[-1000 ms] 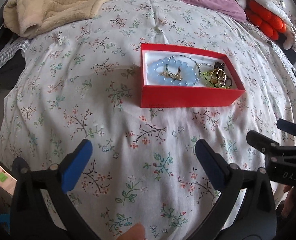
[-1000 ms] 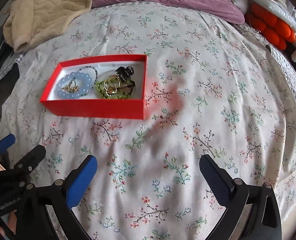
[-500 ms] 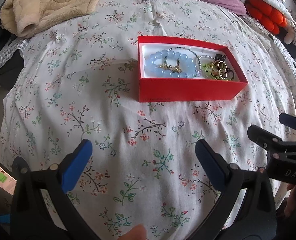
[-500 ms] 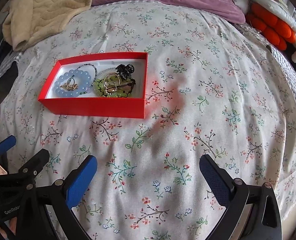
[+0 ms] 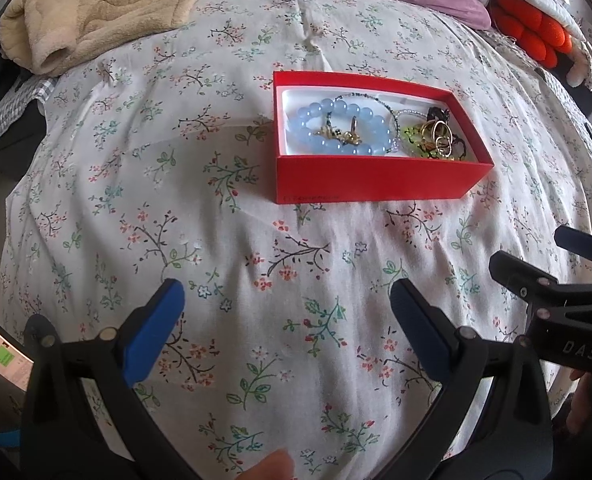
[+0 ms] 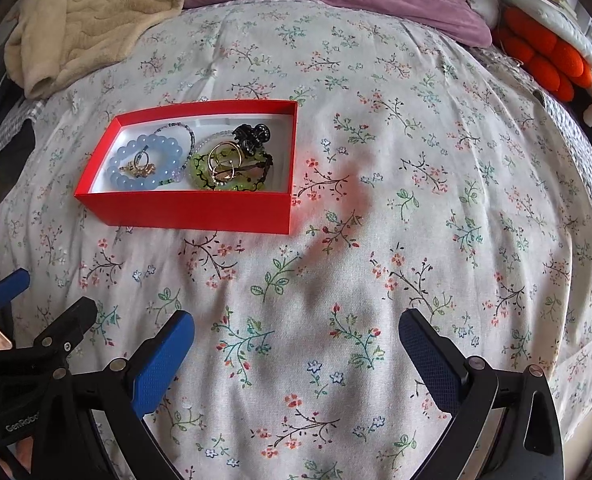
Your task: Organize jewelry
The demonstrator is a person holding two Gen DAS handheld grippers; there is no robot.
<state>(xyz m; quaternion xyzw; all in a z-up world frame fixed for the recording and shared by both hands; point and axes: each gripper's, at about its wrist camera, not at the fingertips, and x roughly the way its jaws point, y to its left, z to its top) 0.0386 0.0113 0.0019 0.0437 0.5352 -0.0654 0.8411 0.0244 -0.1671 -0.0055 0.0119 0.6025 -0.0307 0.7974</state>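
While the bed (image 6: 376,80) carries only the red box (image 6: 184,212) on its floral cover, every piece of jewelry in view already lies inside it: a blue bead bracelet (image 6: 144,164) at one end, a green bangle (image 6: 232,182), black hair claw (image 6: 252,136) and gold rings (image 6: 226,160) heaped together at the other. Both the left gripper (image 5: 286,324) and right gripper (image 6: 296,344) hover short of the box, fingers spread wide and empty. Such a scene fits either gathering done or sorting of the tangled heap ahead.
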